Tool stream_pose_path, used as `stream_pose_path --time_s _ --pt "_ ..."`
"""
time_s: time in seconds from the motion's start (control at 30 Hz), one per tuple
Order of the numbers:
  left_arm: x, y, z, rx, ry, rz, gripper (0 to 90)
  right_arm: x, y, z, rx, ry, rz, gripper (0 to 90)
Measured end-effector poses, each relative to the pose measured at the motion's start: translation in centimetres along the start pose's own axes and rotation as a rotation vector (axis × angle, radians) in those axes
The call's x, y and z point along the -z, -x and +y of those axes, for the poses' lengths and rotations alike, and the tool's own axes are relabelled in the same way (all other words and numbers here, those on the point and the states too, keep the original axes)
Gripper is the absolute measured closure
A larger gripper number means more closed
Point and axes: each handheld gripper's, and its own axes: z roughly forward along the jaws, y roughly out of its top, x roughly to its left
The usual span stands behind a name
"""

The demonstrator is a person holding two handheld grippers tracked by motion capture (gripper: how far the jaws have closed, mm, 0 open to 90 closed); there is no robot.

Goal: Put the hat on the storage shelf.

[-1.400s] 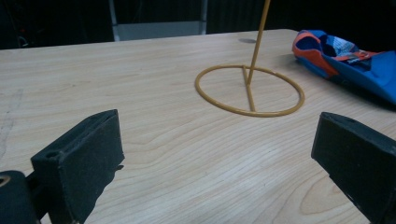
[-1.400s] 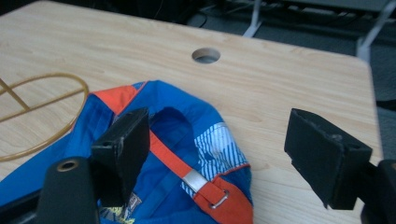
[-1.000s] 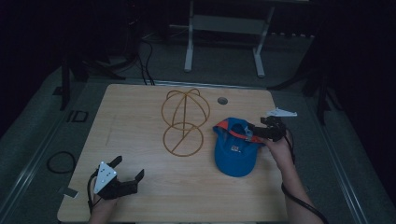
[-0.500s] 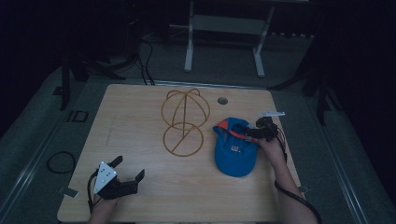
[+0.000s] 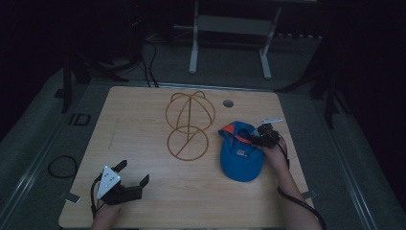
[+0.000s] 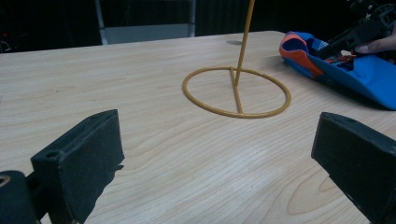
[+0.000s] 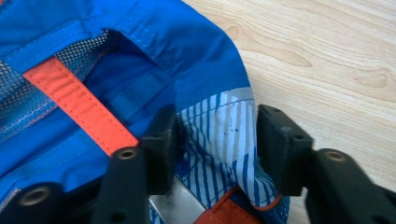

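A blue cap [image 5: 239, 155] with orange trim lies at the table's right, open side up, seen too in the left gripper view [image 6: 364, 74]. My right gripper [image 5: 250, 138] is down on the cap's far rim. Its jaws have just been closing, and a fold of blue-and-white striped lining [image 7: 219, 135] now fills the gap between them, so the right gripper [image 7: 217, 140] is shut on the cap [image 7: 140, 56]. A wire hat stand [image 5: 189, 127] rises at the table's middle, its base ring [image 6: 236, 91] flat on the wood. My left gripper [image 5: 133, 172] rests open near the front left edge, with nothing between its jaws [image 6: 217, 163].
The light wooden table [image 5: 143, 110] has a small round hole [image 5: 228, 103] near its far edge. A white metal frame [image 5: 230, 28] stands on the floor beyond it. A cable loop [image 5: 62, 165] lies on the floor at the left.
My right gripper has sunk onto the cap's far rim and its jaws have narrowed around the fabric. The left gripper has not moved.
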Motion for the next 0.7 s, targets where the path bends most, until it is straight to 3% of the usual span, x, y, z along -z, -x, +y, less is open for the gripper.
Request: stream_pose_path --time_s 0.03,0.17,0.27,0.47,0.6,0.67,0.7 --pt "0.0 0.0 0.0 -0.003 -0.002 0.002 2.4 0.0 0.0 0.0 -0.002 0.0 0.001 53.8" --pt "0.0 0.2 0.0 -0.039 0.037 0.006 2.4 0.1 -0.3 0.0 0.007 -0.002 0.014 72.4" --pt "0.0 0.2 -0.1 -0.041 0.04 0.008 2.4 0.1 -0.7 0.1 0.026 -0.005 0.02 82.8" --pt "0.2 0.1 0.0 -0.004 0.029 0.004 6.0 0.3 -1.2 0.1 0.02 -0.001 -0.002 88.4" --pt "0.1 0.2 0.2 0.01 -0.012 0.008 6.0 1.9 -1.2 0.3 0.008 0.057 0.004 88.7" --pt "0.0 0.3 0.4 0.01 -0.049 0.031 5.9 2.9 -1.1 0.5 0.014 0.082 0.006 88.7" --pt "0.0 0.4 0.5 0.01 -0.067 0.063 4.5 3.4 -1.2 0.6 0.017 0.091 0.006 88.8"
